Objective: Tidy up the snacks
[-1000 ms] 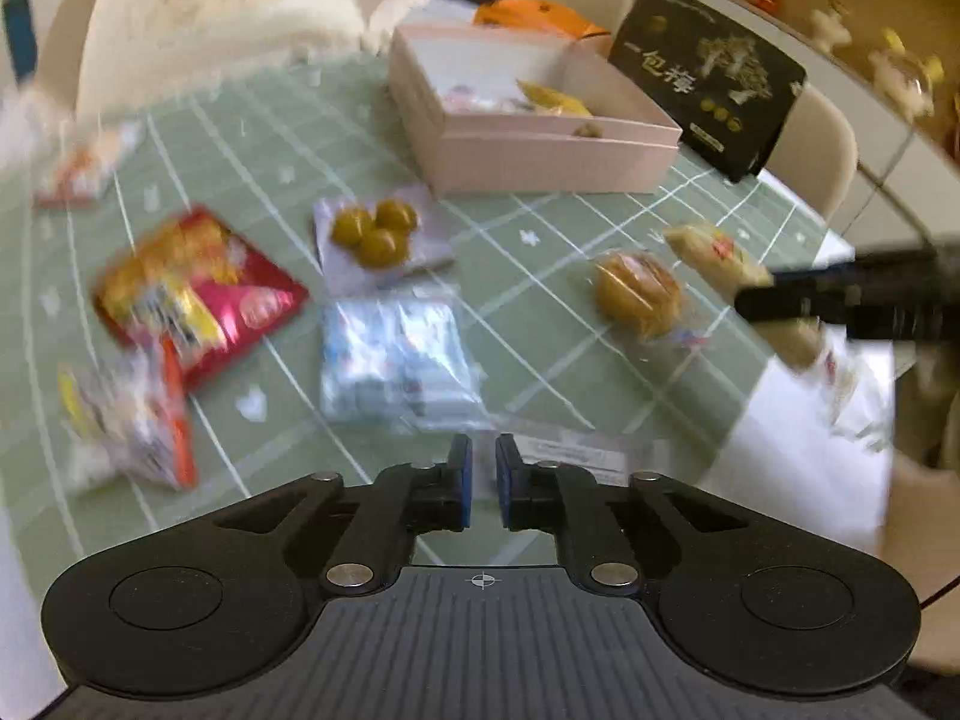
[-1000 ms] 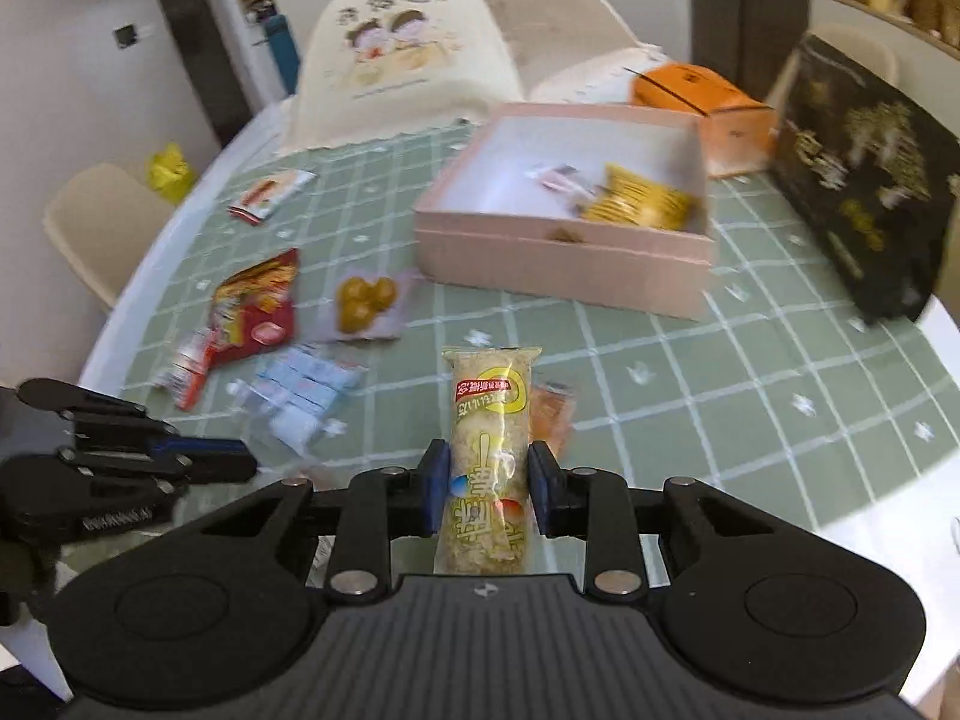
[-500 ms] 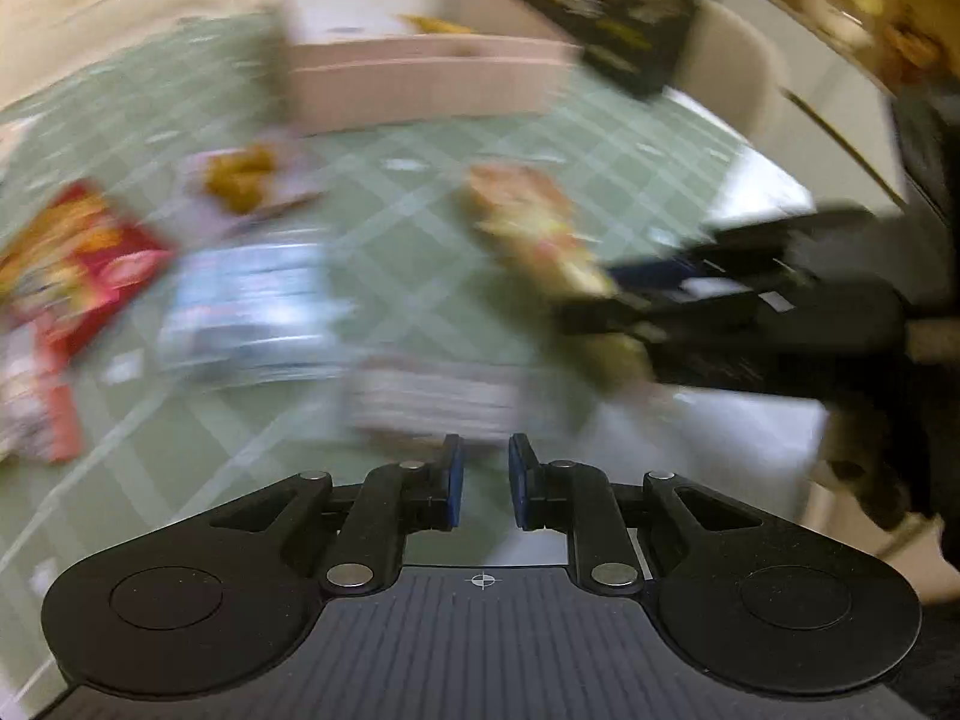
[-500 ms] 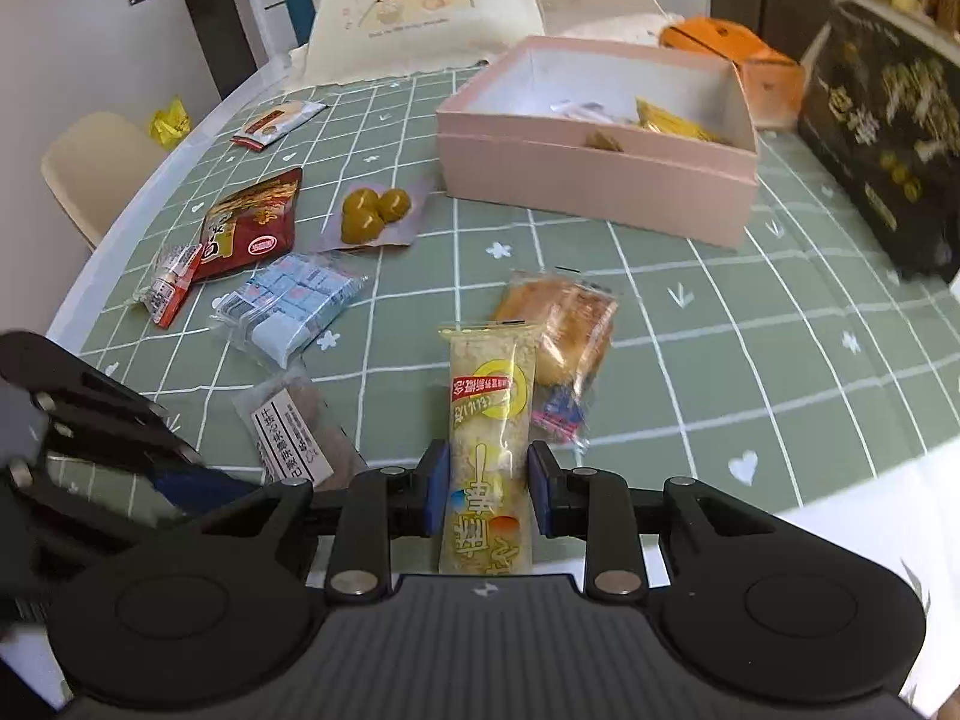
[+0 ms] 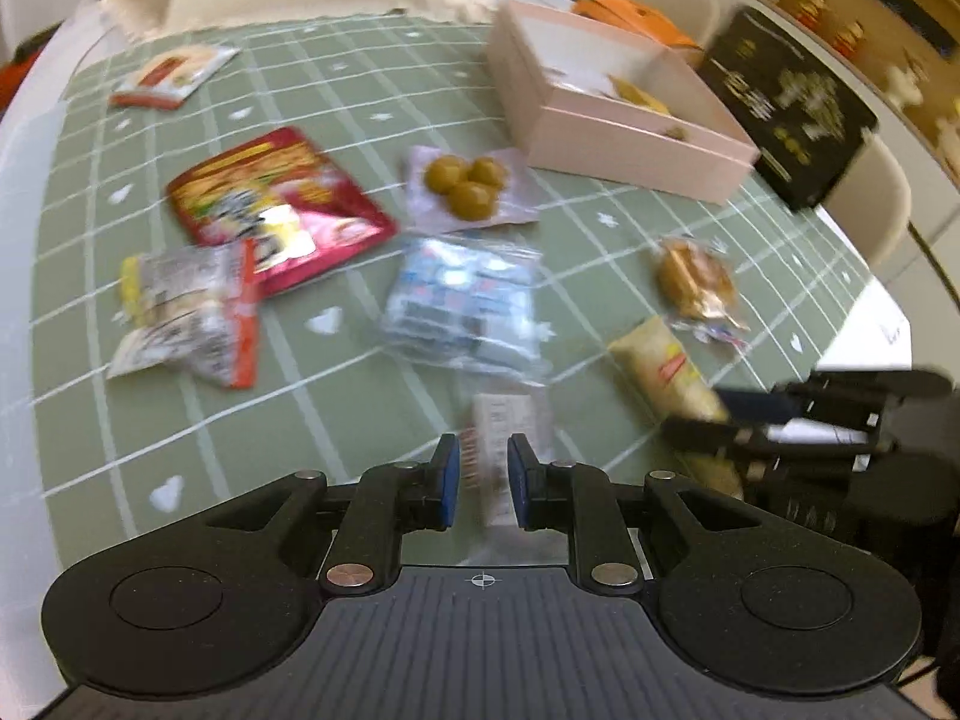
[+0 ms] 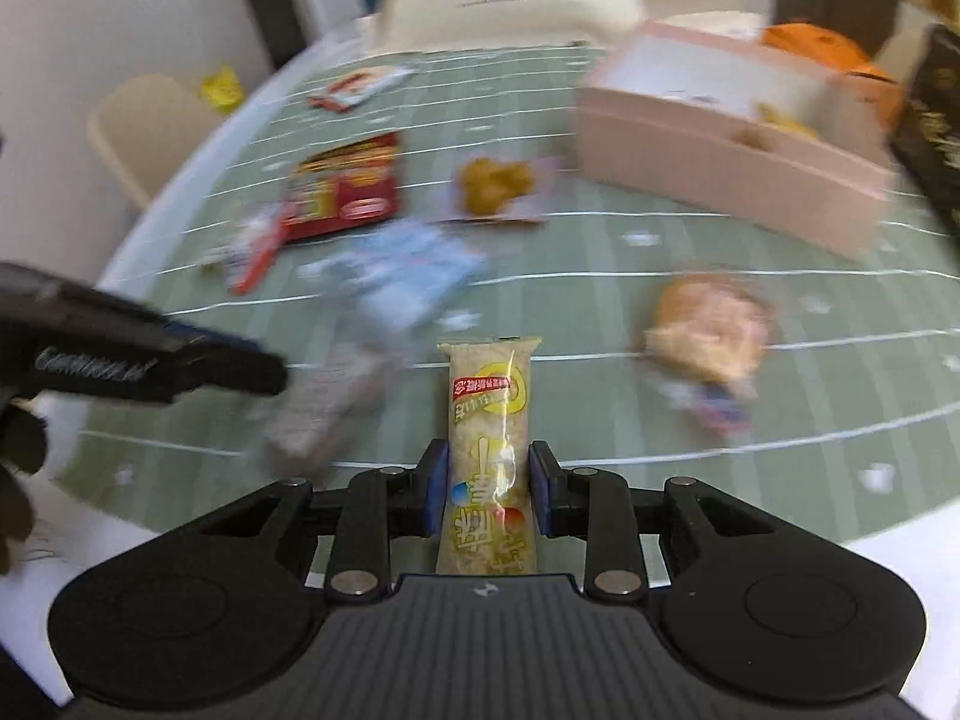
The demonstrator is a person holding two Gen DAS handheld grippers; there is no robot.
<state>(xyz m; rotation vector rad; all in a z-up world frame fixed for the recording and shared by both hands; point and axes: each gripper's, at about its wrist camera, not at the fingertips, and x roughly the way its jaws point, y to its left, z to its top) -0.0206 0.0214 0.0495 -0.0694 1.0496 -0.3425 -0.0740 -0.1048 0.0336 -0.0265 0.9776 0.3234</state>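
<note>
My right gripper [image 6: 485, 495] is shut on a long yellow snack bar [image 6: 489, 420] and holds it above the near edge of the green checked tablecloth [image 6: 600, 252]; the bar also shows in the left wrist view [image 5: 663, 375]. My left gripper [image 5: 483, 489] has a narrow gap between its jaws and holds nothing; a small white-labelled packet [image 5: 507, 432] lies just beyond its tips. The pink open box [image 5: 606, 114] stands at the far right with a few snacks inside.
On the cloth lie a red packet [image 5: 276, 204], a white and orange packet [image 5: 186, 312], a blue-white packet [image 5: 465, 300], a pack of three green balls [image 5: 465, 183], a wrapped round bun [image 5: 696, 279] and a far packet [image 5: 171, 75]. A black box [image 5: 786, 102] stands right.
The left gripper swung right and back left, and its jaws have parted slightly over the white-labelled packet. The right gripper, still holding the bar, has pulled back and low towards the near table edge.
</note>
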